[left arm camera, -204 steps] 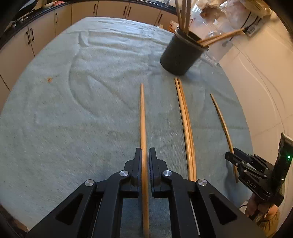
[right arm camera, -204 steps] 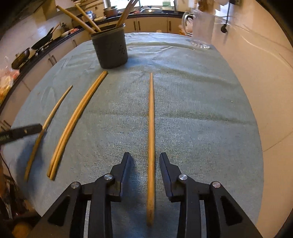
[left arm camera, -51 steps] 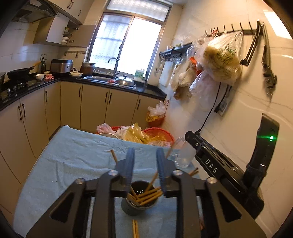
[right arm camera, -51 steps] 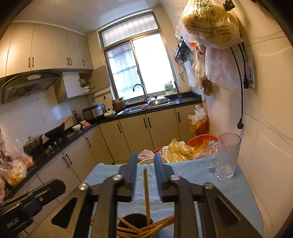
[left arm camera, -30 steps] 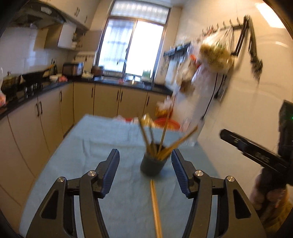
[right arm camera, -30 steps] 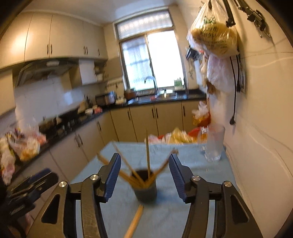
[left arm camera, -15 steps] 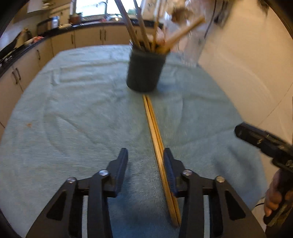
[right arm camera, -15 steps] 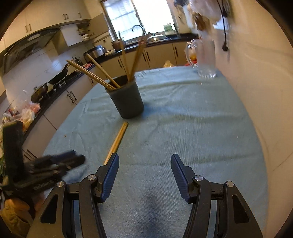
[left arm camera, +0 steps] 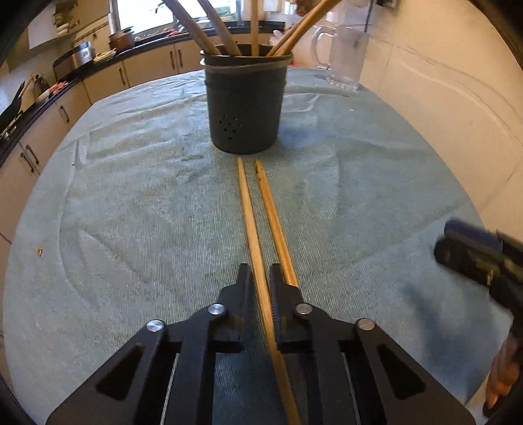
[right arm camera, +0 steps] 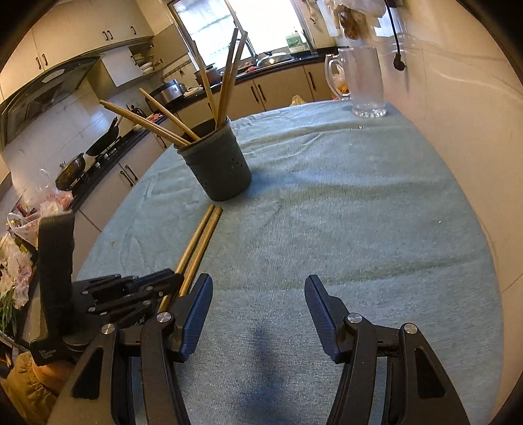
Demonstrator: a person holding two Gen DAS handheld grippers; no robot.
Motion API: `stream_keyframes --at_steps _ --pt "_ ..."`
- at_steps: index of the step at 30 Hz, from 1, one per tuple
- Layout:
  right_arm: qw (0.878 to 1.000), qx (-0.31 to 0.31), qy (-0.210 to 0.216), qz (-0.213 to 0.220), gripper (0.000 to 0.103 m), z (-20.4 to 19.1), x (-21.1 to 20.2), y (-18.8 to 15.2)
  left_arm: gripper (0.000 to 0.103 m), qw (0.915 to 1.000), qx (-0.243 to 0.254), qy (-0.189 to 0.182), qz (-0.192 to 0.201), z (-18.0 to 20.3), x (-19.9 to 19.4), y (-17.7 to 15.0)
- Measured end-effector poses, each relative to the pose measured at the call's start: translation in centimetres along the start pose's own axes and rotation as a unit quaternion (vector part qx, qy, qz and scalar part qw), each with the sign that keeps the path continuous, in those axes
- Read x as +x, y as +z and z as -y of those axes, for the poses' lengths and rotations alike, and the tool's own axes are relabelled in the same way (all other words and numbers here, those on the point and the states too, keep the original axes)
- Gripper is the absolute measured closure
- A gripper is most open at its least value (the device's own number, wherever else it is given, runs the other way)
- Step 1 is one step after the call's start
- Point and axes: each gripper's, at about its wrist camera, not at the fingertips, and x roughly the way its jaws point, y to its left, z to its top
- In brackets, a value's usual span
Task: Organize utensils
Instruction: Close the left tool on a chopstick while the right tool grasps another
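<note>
Left claw (left arm camera: 260, 287): jaws have just been closing and now pinch one chopstick (left arm camera: 251, 229) between the pads, low on the desk (left arm camera: 130, 212), which is covered in a pale blue-green cloth. The gripped chopstick runs straight ahead from the claw, its far tip stopping just short of the dark utensil holder (left arm camera: 245, 101). A second chopstick (left arm camera: 273, 215) lies just beside the first on its right, nearly parallel, passing outside the right finger and not gripped. The holder stands upright directly ahead of the left claw with several chopsticks already leaning inside; a small pattern of holes shows in its wall. Beyond it and to the right, a clear glass mug (left arm camera: 343, 55) sits near the far desk edge by the wall. Right claw (right arm camera: 258, 310): jaws well apart, nothing between the blue-padded fingers, only bare cloth beneath. From the right claw, the left claw shows just to its left with the two chopsticks under it, the pair pointing ahead and left toward the holder. The mug is far ahead, slightly right. Kitchen cabinets (right arm camera: 278, 88) and a window (right arm camera: 242, 23) lie beyond the desk.
</note>
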Motion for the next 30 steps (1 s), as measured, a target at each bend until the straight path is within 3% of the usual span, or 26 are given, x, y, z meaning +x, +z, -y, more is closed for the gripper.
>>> stream_keyframes --at_steps 7,11,16,20,21,23,25,30 --pt "1.0 -0.018 0.009 -0.019 0.04 -1.0 0.6 -0.7 0.096 0.9971 -0.071 -0.019 -0.018 -3.6 -1.4 -1.1" --pt "0.998 -0.05 0.024 -0.041 0.04 -3.3 2.0 -1.3 0.096 0.9899 -0.13 -0.051 -0.024 -6.6 -2.6 -2.9" --pt "0.992 -0.102 0.027 -0.065 0.04 -7.2 4.2 -2.1 0.096 0.9843 -0.161 -0.07 -0.02 -7.9 -3.3 -4.0" --pt "0.987 -0.14 0.005 -0.077 0.041 -9.7 5.7 -2.5 0.096 0.9843 -0.162 -0.068 -0.018 -7.7 -3.6 -4.4" --pt "0.986 -0.145 -0.002 -0.079 0.044 -9.8 6.0 -2.5 0.096 0.984 -0.164 -0.068 -0.017 -7.7 -3.6 -4.5" --pt "0.983 -0.159 -0.029 -0.086 0.073 -10.1 6.5 -2.9 0.096 0.9829 -0.17 -0.07 -0.017 -7.7 -4.0 -4.9" --pt "0.982 -0.162 -0.042 -0.091 0.091 -10.0 6.2 -2.9 0.096 0.9818 -0.174 -0.074 -0.017 -7.7 -4.0 -5.1" --pt "0.98 -0.152 -0.079 -0.102 0.095 -8.1 4.1 -3.6 0.096 0.9787 -0.183 -0.089 -0.023 -7.8 -4.7 -6.4"
